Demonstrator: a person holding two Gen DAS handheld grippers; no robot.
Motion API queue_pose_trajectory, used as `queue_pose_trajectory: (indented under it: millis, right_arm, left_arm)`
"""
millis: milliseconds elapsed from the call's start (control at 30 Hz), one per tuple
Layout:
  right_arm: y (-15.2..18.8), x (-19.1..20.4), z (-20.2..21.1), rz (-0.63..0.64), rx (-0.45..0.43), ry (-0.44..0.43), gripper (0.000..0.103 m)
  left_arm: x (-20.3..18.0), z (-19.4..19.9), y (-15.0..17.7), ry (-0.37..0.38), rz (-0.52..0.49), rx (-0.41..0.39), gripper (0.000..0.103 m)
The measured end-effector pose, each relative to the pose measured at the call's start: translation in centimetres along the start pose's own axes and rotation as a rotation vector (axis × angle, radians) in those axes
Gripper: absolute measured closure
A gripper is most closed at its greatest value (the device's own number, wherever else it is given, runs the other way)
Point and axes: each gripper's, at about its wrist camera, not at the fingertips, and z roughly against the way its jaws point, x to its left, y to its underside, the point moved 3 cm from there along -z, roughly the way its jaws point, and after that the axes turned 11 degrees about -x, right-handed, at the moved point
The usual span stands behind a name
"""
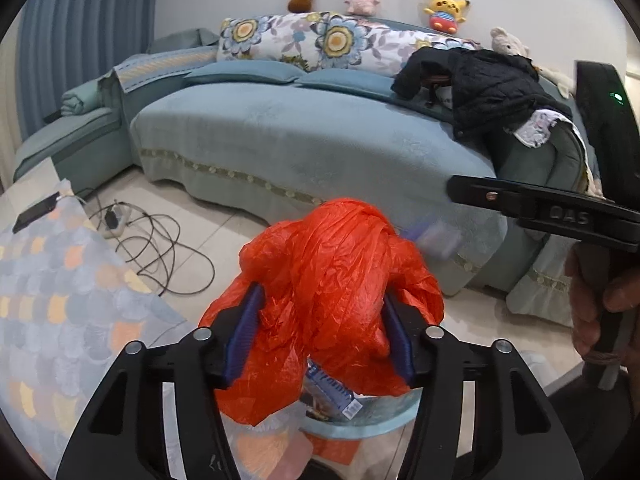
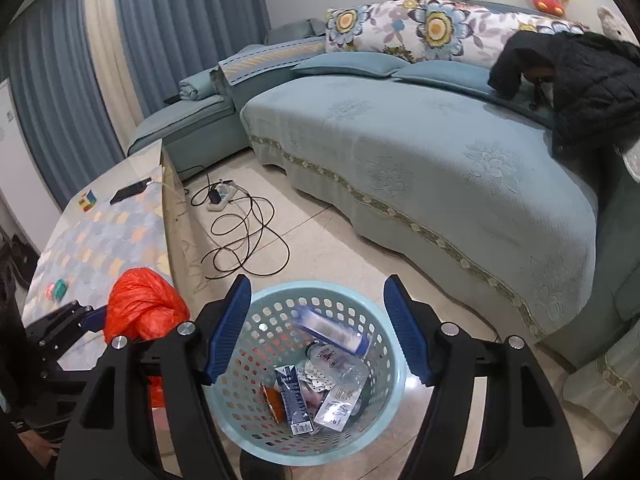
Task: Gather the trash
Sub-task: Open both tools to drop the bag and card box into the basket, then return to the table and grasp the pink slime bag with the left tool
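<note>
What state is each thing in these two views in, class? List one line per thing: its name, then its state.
Red plastic bag: crumpled, between the left gripper's jaws.
Right gripper: jaws open, nothing between them, above the basket.
Blue basket: upright on the floor, partly filled with trash.
Plastic bottle: lying inside the basket.
Blue carton: lying inside the basket.
Black jacket: heaped on the sofa.
Phone: flat on the table, cable attached.

Place: a living room at home
Clues: big blue sofa (image 2: 420, 152), soft toys (image 1: 444, 8), curtains (image 2: 168, 40)
</note>
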Motion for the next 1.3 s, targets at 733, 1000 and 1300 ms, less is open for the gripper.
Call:
queue_pose_trajectory:
  millis: [733,1000,1300]
  right_arm:
    - [-0.9,2.5,-1.0,-0.002,0.001,0.001,0.033]
    - [-0.8,8.6,-3.1,0.087,0.029,-0.043,0.032]
    - [0.1,19.8,-5.1,0.254,0.067,-0.146,0.032]
  left_arm:
    - [8.4,4.5,3.1,-0.232,-0.139,0.114,0.015]
    - [24.8,12.8,5.9,-0.590,-0.048,0.171,0.015]
    - [43.6,20.5,6.7,-0.790,0.512,0.024,0.015]
